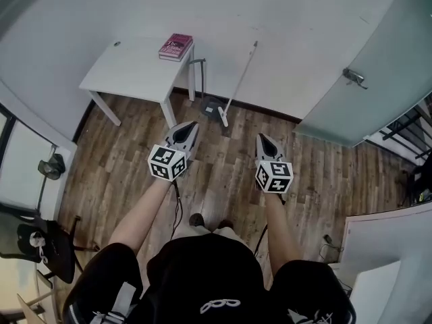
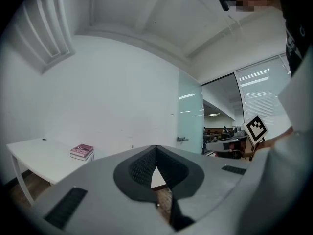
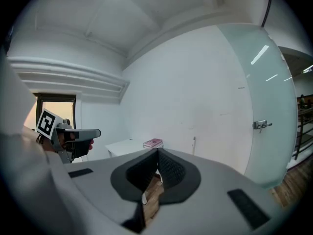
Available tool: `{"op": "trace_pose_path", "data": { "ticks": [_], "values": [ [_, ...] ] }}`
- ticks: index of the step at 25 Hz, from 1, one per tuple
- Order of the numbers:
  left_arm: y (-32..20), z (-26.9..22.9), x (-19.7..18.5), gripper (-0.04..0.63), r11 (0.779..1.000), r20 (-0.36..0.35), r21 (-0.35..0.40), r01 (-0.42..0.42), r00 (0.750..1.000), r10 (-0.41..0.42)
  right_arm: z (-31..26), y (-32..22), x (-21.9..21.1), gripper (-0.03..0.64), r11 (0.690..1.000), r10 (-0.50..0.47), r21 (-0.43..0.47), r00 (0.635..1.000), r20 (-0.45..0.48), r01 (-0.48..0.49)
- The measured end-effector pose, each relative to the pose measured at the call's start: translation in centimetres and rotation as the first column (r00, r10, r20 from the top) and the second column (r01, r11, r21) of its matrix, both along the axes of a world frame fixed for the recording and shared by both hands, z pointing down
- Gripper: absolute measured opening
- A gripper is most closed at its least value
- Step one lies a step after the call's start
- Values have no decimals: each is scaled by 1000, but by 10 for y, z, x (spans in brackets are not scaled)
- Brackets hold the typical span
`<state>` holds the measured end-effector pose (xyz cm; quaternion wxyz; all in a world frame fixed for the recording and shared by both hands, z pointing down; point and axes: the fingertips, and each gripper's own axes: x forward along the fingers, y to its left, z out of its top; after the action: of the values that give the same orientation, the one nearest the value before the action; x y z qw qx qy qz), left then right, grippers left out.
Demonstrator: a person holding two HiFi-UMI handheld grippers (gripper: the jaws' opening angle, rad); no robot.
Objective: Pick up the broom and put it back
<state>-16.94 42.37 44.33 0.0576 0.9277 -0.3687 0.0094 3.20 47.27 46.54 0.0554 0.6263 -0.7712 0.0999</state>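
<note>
The broom leans upright against the white wall, its head on the wooden floor beside a dark dustpan. In the right gripper view only the top of the broom handle shows above the jaws. My left gripper is held out level, a short way in front of the broom head, shut with nothing in it. My right gripper is to the right of it, tipped slightly down, also shut and empty. Both are clear of the broom. The jaws meet at their tips in the left gripper view and the right gripper view.
A white table stands left of the broom with a red book on its corner. A frosted glass door with a handle is at the right. A dark chair stands at the near left.
</note>
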Motion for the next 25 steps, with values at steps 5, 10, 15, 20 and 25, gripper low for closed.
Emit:
{"op": "trace_pose_path", "data": {
  "ticks": [5,10,15,20,25],
  "values": [
    [-8,5,-12,21,1000,-2,-5,-26,1000,26,2,-3,-8,23,999,42,-4,999,6,-42],
    [-16,12,-23,21,999,0,-8,-52,999,52,8,-2,-18,23,997,73,-6,997,7,-73],
    [-27,19,-24,21,997,1,-22,-69,998,69,17,-4,-18,23,995,94,-19,996,7,-94],
    [-44,31,-16,21,997,7,-32,-73,997,73,27,-22,-8,23,995,101,-26,995,12,-100],
    [-87,38,-8,21,998,20,-37,-58,998,59,33,-69,5,23,996,92,-21,996,17,-92]
  ]
}}
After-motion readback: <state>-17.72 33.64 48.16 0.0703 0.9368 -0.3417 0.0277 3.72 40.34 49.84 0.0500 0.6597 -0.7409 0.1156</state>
